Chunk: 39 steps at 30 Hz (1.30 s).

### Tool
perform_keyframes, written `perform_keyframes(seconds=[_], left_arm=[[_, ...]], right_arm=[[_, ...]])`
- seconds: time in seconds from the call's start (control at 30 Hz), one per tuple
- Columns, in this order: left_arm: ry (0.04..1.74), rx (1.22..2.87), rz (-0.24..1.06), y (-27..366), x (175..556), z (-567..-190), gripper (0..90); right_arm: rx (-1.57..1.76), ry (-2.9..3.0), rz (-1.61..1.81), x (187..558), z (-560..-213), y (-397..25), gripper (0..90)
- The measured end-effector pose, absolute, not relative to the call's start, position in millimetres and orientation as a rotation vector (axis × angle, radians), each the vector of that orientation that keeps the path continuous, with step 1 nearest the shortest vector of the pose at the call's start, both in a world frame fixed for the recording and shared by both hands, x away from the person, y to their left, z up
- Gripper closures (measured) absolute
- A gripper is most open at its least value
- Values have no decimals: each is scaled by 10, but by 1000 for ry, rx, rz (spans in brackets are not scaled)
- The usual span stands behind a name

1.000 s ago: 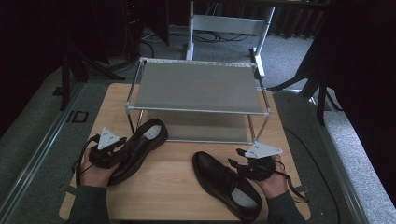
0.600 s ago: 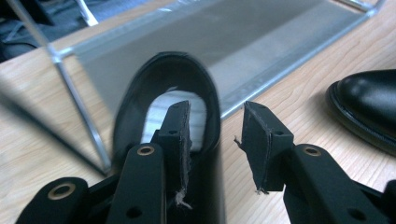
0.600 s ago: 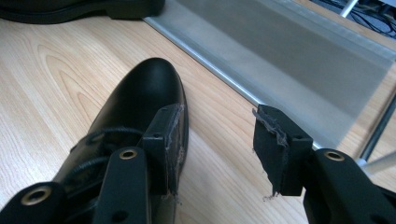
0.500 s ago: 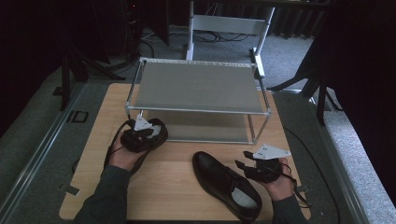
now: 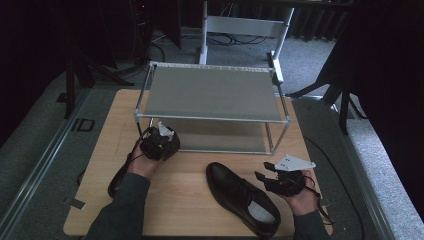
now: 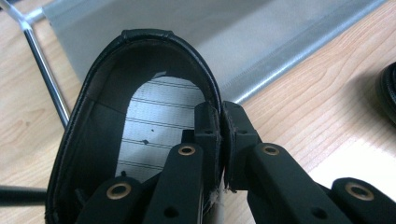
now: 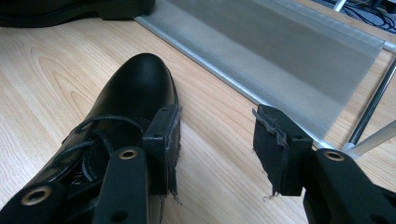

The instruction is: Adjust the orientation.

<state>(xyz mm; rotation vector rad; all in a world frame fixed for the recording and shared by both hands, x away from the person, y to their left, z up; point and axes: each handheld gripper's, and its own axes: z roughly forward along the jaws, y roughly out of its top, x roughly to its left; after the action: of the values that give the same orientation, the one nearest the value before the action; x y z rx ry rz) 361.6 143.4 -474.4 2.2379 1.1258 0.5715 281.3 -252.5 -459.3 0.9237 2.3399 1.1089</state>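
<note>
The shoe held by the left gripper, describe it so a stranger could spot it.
Find the metal rack on the wooden table. At its front left corner, the left gripper pinches a black shoe by its rim. The other shoe lies untouched.

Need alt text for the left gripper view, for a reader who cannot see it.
The left claw is shut on the side wall of a black leather shoe, one jaw inside its opening above the pale striped insole. Beyond lie the light wooden table and the grey metal rack's lower shelf.
</note>
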Motion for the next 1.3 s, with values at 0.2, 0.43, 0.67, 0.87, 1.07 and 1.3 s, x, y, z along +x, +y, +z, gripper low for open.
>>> perform_keyframes(seconds=[0.2, 0.43, 0.67, 0.87, 1.07, 1.3], left_arm=[[1013, 2259, 591, 1213, 3625, -4709, 866], [891, 2292, 610, 883, 3651, -4664, 865], [790, 2342, 641, 613, 3679, -4639, 865], [747, 2374, 658, 497, 3689, -4637, 865], [713, 2396, 678, 405, 3713, -4625, 864], [691, 2402, 686, 353, 3722, -4601, 864]], right_arm=[[923, 2365, 1098, 2837, -4633, -2499, 507], [885, 2444, 1105, 2787, -4668, -2481, 534], [867, 2465, 1171, 2587, -4599, -2648, 533], [844, 2530, 1188, 2481, -4624, -2732, 539], [812, 2588, 1153, 2502, -4684, -2689, 554], [786, 2643, 1086, 2476, -4754, -2658, 535]])
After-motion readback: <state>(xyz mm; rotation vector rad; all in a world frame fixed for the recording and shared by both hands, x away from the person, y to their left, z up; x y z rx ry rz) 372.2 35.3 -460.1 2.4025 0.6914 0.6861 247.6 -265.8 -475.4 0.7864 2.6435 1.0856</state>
